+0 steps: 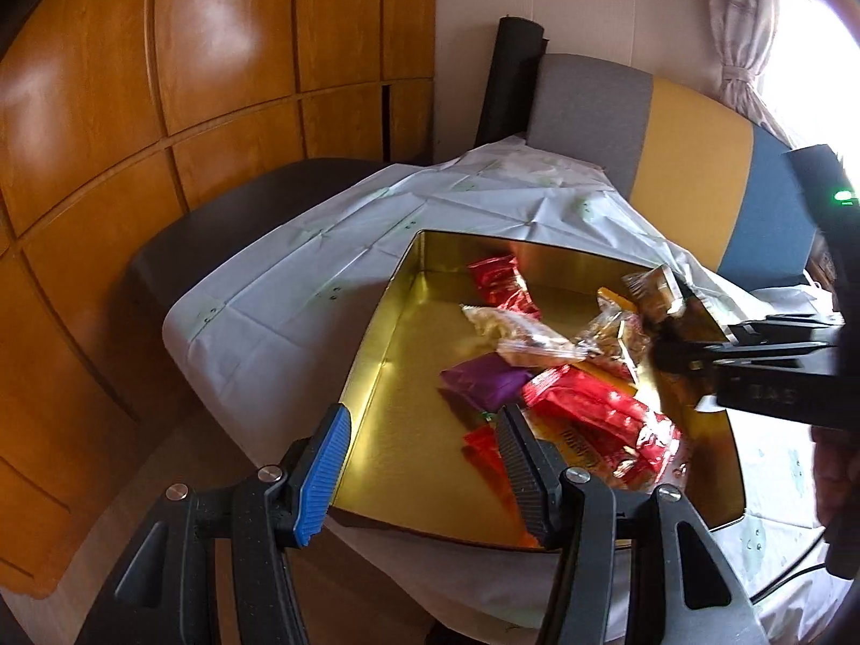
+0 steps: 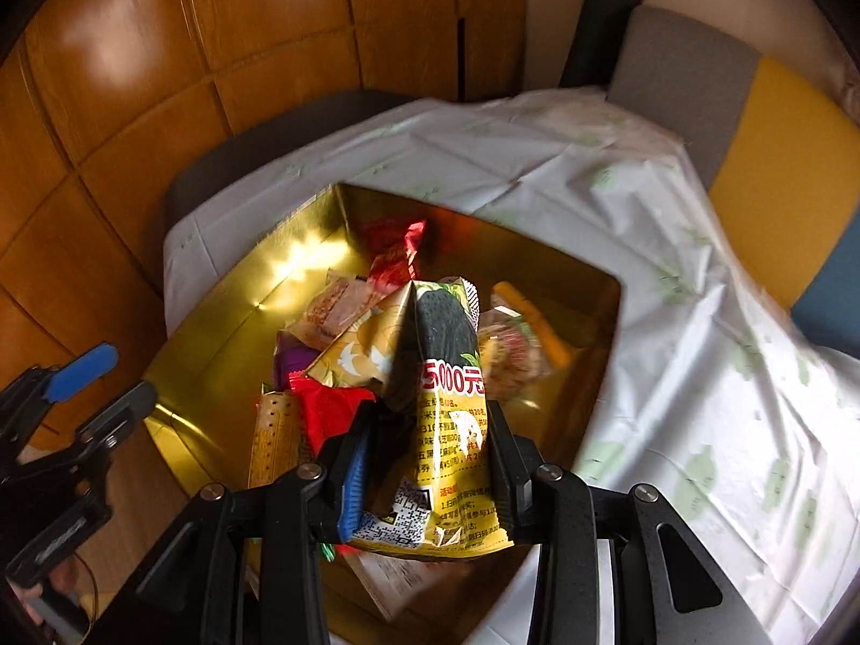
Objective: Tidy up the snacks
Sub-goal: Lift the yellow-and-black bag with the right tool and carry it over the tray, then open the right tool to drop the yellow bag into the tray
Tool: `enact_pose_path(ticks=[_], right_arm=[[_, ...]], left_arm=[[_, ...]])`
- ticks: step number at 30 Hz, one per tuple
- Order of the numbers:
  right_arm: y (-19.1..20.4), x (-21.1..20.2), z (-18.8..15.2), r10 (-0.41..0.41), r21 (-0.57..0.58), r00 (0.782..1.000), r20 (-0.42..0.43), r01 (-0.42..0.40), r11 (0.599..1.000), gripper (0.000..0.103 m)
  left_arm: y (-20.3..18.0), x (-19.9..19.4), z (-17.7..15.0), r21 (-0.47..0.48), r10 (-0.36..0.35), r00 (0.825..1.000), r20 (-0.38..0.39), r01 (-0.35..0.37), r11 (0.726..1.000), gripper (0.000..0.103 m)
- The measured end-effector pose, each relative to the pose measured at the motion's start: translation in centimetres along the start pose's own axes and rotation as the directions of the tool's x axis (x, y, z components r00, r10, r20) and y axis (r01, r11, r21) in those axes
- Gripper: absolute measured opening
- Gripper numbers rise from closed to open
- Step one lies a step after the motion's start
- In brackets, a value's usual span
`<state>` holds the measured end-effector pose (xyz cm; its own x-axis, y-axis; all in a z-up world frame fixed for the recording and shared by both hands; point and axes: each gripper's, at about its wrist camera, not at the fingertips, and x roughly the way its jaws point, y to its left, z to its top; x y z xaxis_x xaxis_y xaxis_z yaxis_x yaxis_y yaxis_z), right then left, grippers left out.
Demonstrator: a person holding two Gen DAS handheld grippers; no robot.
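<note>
A gold tin box (image 1: 371,344) (image 2: 215,371) sits on a white tablecloth and holds several snack packets: red ones (image 1: 596,419), a purple one (image 1: 484,379) and clear ones (image 1: 529,336). My right gripper (image 2: 430,424) is shut on a yellow snack packet (image 2: 449,392), which hangs over the tin's middle. In the left wrist view this gripper (image 1: 672,346) comes in from the right with the packet (image 1: 653,290) at the tin's far right rim. My left gripper (image 1: 424,457) stands open over the tin's near left corner, nothing between its fingers; it also shows at the left edge as gripper (image 2: 102,381).
The tablecloth (image 1: 301,279) drapes over a small table. A grey, yellow and blue chair back (image 1: 693,145) stands behind it, a dark seat (image 1: 226,199) to its left. Wooden cabinet panels (image 1: 161,80) fill the left side. A curtain (image 1: 747,16) hangs by a bright window.
</note>
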<state>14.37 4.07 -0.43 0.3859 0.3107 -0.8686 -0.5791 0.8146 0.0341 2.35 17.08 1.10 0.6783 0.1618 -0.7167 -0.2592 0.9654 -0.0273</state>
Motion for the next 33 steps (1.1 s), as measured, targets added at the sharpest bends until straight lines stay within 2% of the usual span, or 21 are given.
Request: enact_pose_path(ticks=[4,6,12,14,16,17,18,19,21,28,32,33], right_arm=[[0.2,3.2,0.4,-0.01,-0.012,0.998,-0.062,0.009,1.0,0.041],[-0.2,3.4,0.0,0.002,-0.002,0.998,-0.07,-0.002,1.0,0.042],[-1.1,1.4,-0.7,0.07,0.051,0.998,0.001,-0.07,0.996,0.06],[-1.0,0.7,-1.0,0.067,0.045,0.997,0.025,-0.069,0.997,0.06],[-0.7,0.4,-1.3,0.06,0.029,0.998,0.028,-0.061,0.998,0.056],[-0.5,0.3,-1.5,0.05,0.018,0.998,0.027,-0.051,0.999,0.049],[-0.3,0.4,-1.6,0.032,0.005,0.999,0.023,-0.032,0.999,0.032],[-0.1,0.6,-1.8,0.0,-0.006,1.0,0.021,0.0,1.0,0.026],[-0.1,1.0,-1.9,-0.023,-0.007,1.0,0.018,0.023,1.0,0.022],[-0.9,1.2,-2.3,-0.034,0.03,0.999,0.02,0.033,0.999,0.022],[-1.0,-0.2,-3.0,-0.029,0.048,0.998,0.063,0.026,0.998,0.023],[-1.0,-0.8,-3.3,-0.029,0.056,0.996,0.079,0.025,0.998,0.026]], left_arm=[[0.5,0.4,-0.3,-0.012,0.008,1.0,-0.018,-0.008,1.0,0.057],[0.6,0.6,-0.4,-0.013,0.007,1.0,-0.023,-0.007,1.0,0.057],[0.7,1.0,-0.5,-0.026,0.013,0.999,-0.034,-0.014,1.0,0.057],[0.6,1.0,-0.5,-0.024,0.011,0.999,-0.033,-0.012,1.0,0.057],[0.4,0.9,-0.5,-0.021,0.012,0.999,-0.031,-0.013,1.0,0.057],[0.3,0.9,-0.5,-0.021,0.014,0.999,-0.031,-0.015,1.0,0.057],[0.2,0.9,-0.5,-0.021,0.018,0.999,-0.032,-0.019,1.0,0.057],[0.1,0.8,-0.5,-0.02,0.022,0.999,-0.031,-0.023,1.0,0.057],[0.0,0.7,-0.4,-0.018,0.028,0.999,-0.028,-0.029,0.999,0.057],[-0.5,-0.4,0.0,-0.01,0.037,0.999,0.001,-0.037,0.999,0.057],[-1.0,-1.2,0.1,-0.001,0.036,0.999,0.024,-0.036,0.999,0.058],[-1.1,-1.3,0.2,0.001,0.037,0.999,0.027,-0.037,0.999,0.06]])
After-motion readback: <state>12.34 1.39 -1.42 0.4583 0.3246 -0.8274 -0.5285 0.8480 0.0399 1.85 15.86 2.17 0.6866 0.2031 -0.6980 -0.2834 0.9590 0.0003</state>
